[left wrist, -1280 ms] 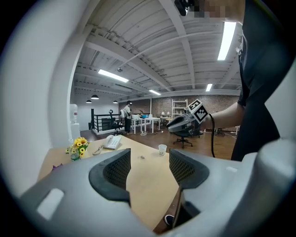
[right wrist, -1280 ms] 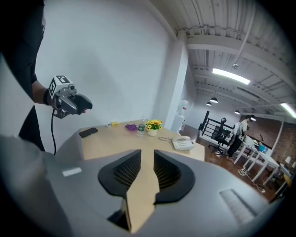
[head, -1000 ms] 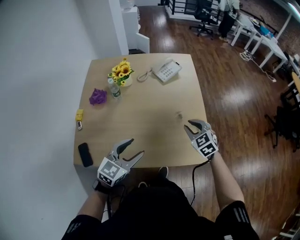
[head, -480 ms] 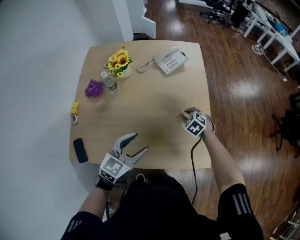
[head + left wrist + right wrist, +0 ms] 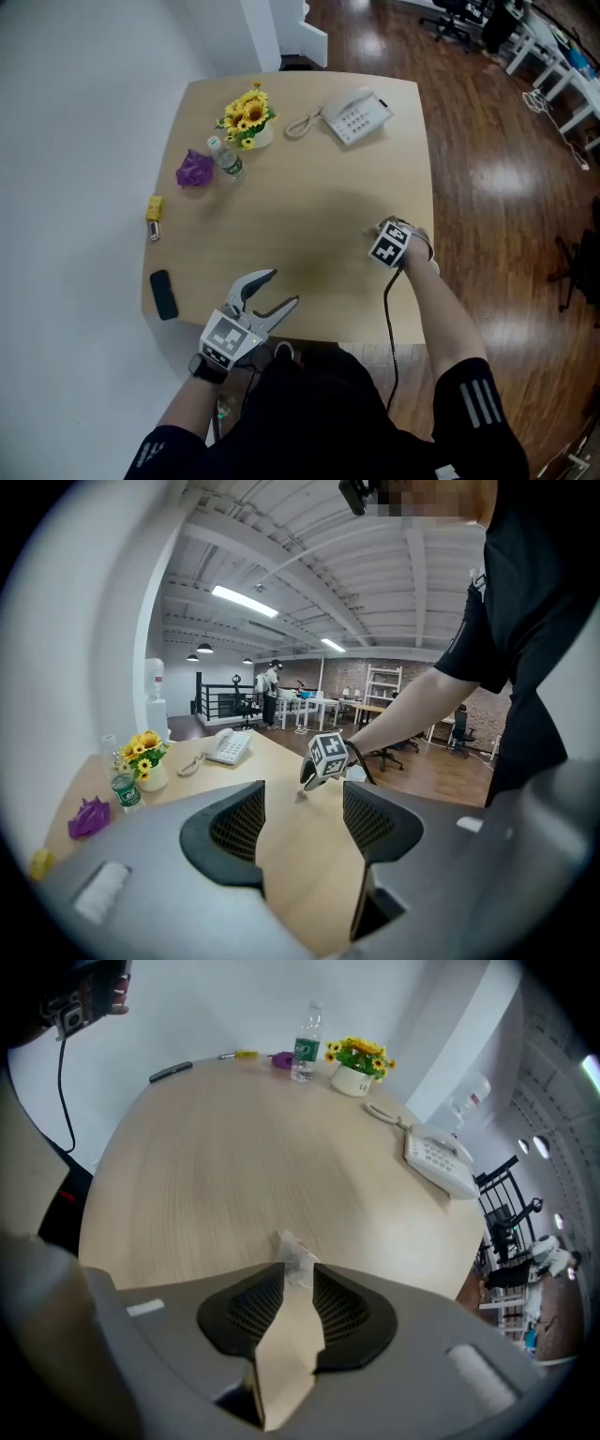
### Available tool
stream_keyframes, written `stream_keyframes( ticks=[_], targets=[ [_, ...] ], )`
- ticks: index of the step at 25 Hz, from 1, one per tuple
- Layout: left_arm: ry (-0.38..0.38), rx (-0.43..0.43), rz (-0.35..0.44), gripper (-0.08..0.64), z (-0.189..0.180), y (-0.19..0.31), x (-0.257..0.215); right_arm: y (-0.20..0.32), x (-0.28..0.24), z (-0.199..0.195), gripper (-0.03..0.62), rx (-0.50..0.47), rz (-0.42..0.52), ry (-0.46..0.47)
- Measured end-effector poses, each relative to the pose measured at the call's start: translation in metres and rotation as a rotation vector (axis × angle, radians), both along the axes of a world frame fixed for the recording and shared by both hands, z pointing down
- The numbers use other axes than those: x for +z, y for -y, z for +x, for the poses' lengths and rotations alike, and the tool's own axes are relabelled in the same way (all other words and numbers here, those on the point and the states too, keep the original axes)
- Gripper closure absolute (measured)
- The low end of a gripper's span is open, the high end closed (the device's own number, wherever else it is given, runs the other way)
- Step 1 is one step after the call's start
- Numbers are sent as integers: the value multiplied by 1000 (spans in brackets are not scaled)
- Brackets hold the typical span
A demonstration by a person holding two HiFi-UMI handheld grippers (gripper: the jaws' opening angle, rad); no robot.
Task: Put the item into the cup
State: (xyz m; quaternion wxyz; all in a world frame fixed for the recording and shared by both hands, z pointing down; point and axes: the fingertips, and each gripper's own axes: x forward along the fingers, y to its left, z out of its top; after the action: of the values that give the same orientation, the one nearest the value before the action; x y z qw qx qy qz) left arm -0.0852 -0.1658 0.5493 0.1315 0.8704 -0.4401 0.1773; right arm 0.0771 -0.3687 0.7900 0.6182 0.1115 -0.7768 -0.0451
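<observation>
A small crumpled clear wrapper [image 5: 292, 1252] lies on the tan table [image 5: 309, 187] near its right front. My right gripper [image 5: 298, 1274] points down over it, its jaws drawn in close on the wrapper's two sides. In the head view the right gripper [image 5: 379, 232] hides the wrapper under its marker cube. My left gripper [image 5: 279, 289] hovers at the table's front edge, open and empty; its own view shows the left gripper [image 5: 302, 799] facing the right one. I see no cup in any view.
At the back stand a white vase of sunflowers [image 5: 247, 114], a water bottle [image 5: 227, 160], a purple lump [image 5: 193, 170] and a white desk telephone [image 5: 357, 114]. A yellow object [image 5: 154, 207] and a black phone [image 5: 164, 294] lie along the left edge. White wall left, wooden floor right.
My right gripper moved forward onto the wrapper, tipped down over it and narrowed its jaws. The left gripper has stayed at the front edge, open.
</observation>
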Motion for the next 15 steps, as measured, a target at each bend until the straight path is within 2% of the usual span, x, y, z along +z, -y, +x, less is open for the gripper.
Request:
stream_keyframes(
  ticks=[4,8,15],
  targets=[
    [7,-9,-2,304,-4,-3,1,-1,9,-2,485,2,-8,-9],
    [9,-27,2,304,-9,-5,-1,-3,9,-4,581,10,-5,11],
    [6,-19,8,304,-8,-6,-2,-1,-14,-11,583,30,17,84]
  ],
)
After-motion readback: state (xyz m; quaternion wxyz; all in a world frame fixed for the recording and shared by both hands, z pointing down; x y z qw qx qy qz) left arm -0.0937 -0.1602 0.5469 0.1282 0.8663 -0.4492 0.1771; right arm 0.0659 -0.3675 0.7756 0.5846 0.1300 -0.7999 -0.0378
